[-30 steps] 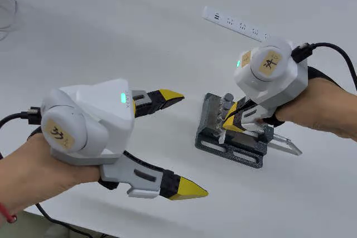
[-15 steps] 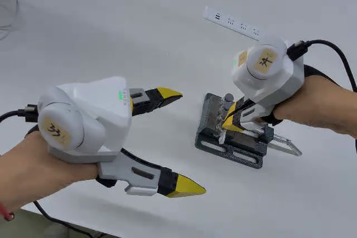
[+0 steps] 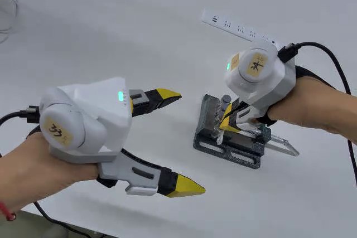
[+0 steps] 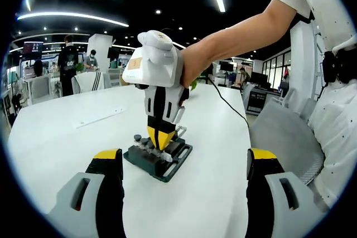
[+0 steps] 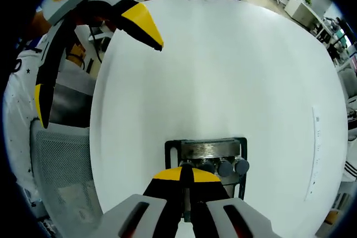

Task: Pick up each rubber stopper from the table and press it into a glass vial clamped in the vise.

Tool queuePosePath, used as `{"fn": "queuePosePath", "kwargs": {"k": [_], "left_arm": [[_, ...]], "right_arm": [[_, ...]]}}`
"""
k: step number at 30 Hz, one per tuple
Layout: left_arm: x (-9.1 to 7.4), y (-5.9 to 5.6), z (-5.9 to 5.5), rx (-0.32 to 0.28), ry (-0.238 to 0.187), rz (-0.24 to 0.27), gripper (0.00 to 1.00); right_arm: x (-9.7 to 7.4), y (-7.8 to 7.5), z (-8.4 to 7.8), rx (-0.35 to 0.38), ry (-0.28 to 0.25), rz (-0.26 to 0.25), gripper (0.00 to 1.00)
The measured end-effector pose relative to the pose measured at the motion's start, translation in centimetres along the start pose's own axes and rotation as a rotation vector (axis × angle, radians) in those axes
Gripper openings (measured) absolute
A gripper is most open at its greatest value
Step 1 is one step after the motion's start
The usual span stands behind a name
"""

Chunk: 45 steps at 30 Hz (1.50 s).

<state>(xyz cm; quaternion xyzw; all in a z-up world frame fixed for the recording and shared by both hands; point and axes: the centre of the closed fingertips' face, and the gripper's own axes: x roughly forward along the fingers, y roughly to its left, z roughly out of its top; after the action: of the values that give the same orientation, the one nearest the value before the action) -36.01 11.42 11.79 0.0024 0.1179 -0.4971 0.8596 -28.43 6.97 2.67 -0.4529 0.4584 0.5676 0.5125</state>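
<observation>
Nearby, power strip [image 3: 237, 25] beyond vise [image 3: 231, 151]; right claw [image 3: 224, 126] over vise.

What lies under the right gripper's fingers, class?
The dark vise, with grey stoppers beside the right gripper. Whatever sits directly beneath its closed fingers is covered.

Head view looks down; all three views share the vise [image 3: 226, 150].

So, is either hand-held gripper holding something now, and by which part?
The left hand-held gripper is open and empty. The right hand-held gripper is shut at the vise; whether its tips pinch anything cannot be told.
</observation>
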Motion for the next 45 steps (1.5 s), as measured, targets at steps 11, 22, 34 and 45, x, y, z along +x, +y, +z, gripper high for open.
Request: {"fn": "queuePosePath", "kwargs": {"k": [11,22,34,45], "left_arm": [[-1.0,-0.7,0.1,0.018,0.024,0.012,0.91],[-1.7,-1.7,-0.1,0.02,0.042,0.025,0.91],[-1.9,-2.2,-0.3,0.065,0.086,0.014,0.95],[-2.4,-1.9,-1.4,0.088,0.136,0.011,0.99]], "right_arm": [[-0.2,-0.1,-0.1,0.053,-0.09,-0.024,0.0],[-1.9,-0.1,-0.5,0.092,-0.179,-0.087,0.0],[-6.7,1.2,-3.5,0.228,-0.356,-0.183,0.09],[-8.0,4.2,-7.7,0.397,-0.53,-0.25,0.24]]}}
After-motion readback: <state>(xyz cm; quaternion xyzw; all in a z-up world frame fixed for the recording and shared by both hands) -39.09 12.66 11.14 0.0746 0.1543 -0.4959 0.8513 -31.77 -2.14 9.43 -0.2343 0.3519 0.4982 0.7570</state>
